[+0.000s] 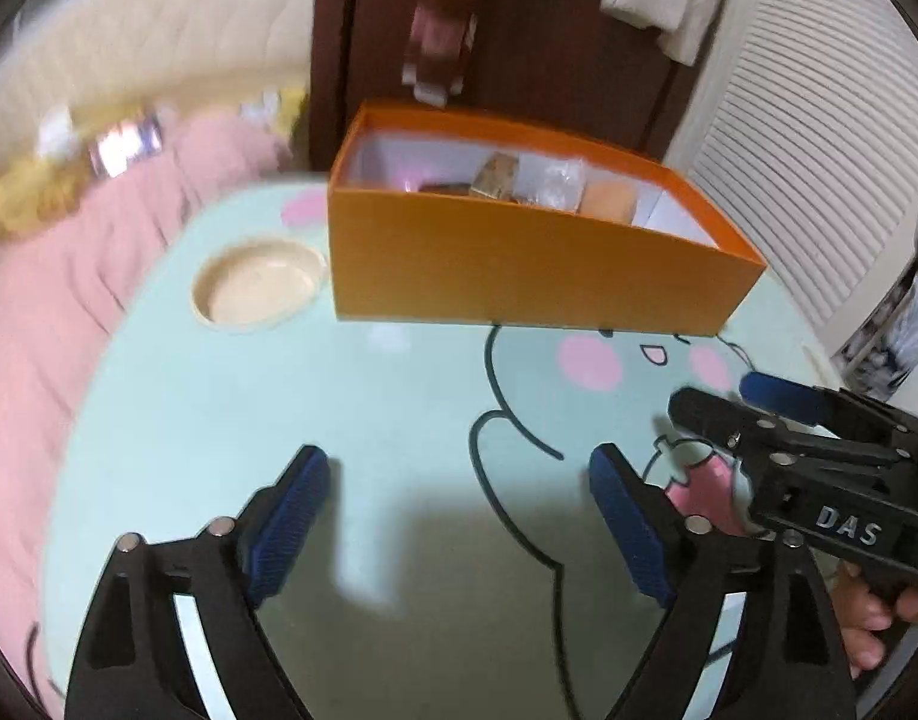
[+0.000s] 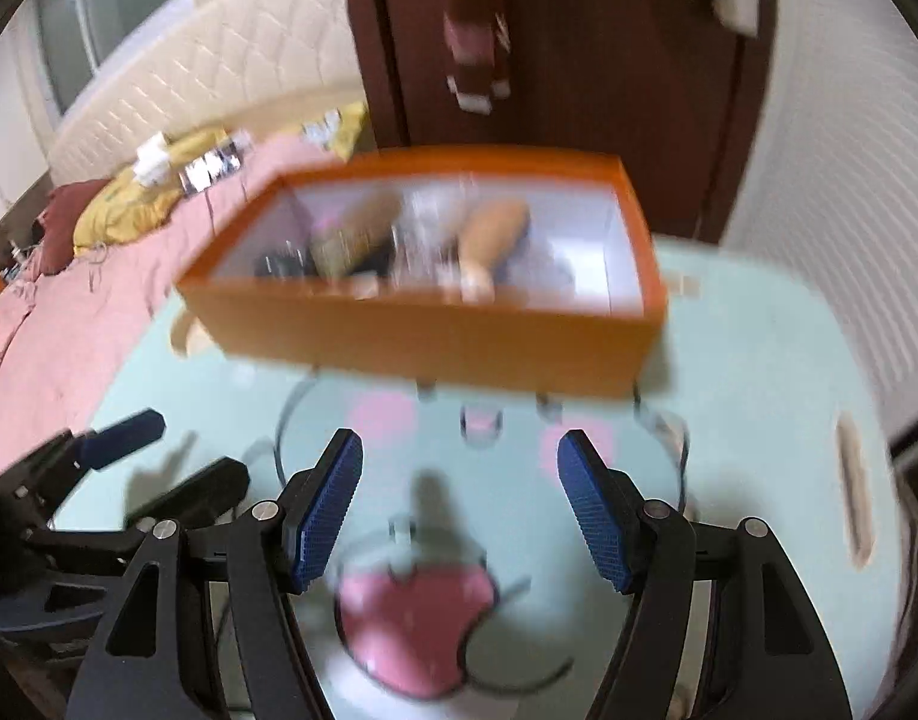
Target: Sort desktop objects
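Note:
An orange box [image 1: 519, 270] stands at the back of the mint cartoon-print table [image 1: 279, 396]. It holds several small items, among them a tan packet, a clear bag and an orange piece. The box also shows in the right wrist view [image 2: 435, 348], blurred. My left gripper [image 1: 459, 474] is open and empty above the table's near part. My right gripper [image 2: 459, 456] is open and empty, just in front of the box. In the left wrist view the right gripper [image 1: 723, 396] is at the right, apart from the box.
A cream round bowl [image 1: 261, 285] sits left of the box. A pink bed [image 1: 51, 312] runs along the left, with a yellow pillow [image 2: 129, 204]. A dark wooden wardrobe [image 1: 519, 60] and a white louvred panel [image 1: 807, 180] stand behind.

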{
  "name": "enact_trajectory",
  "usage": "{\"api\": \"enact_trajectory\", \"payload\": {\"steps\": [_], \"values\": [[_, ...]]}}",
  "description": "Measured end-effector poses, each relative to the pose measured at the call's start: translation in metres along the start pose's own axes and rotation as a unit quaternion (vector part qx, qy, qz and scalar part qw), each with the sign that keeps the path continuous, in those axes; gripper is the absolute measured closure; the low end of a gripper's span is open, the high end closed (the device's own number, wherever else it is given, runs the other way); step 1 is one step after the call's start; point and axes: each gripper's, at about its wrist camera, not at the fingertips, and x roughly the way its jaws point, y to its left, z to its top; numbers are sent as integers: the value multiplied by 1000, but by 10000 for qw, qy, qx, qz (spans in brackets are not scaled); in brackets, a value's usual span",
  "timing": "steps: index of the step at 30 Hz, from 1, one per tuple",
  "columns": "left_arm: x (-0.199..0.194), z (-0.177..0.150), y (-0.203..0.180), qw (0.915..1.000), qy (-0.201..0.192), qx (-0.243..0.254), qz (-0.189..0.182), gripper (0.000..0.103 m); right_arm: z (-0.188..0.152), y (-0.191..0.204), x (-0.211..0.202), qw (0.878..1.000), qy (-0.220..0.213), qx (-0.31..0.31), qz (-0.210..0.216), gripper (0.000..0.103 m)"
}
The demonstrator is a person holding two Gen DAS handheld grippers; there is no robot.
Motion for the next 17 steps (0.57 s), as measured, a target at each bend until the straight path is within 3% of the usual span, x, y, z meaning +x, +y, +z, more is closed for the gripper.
{"api": "enact_trajectory", "payload": {"steps": [5,7,10,17], "values": [[10,-4,-9,9988,113,240,400,1,-15,-6,11,9996,137,73,-251,33],[14,-5,-13,9978,150,324,563,1,-18,-6,13,9990,73,13,-437,26],[13,-8,-12,9978,81,320,568,1,-24,-12,17,9982,-142,119,-579,17],[13,-9,-12,9978,62,329,579,1,-27,-16,18,9979,-184,140,-606,16]]}}
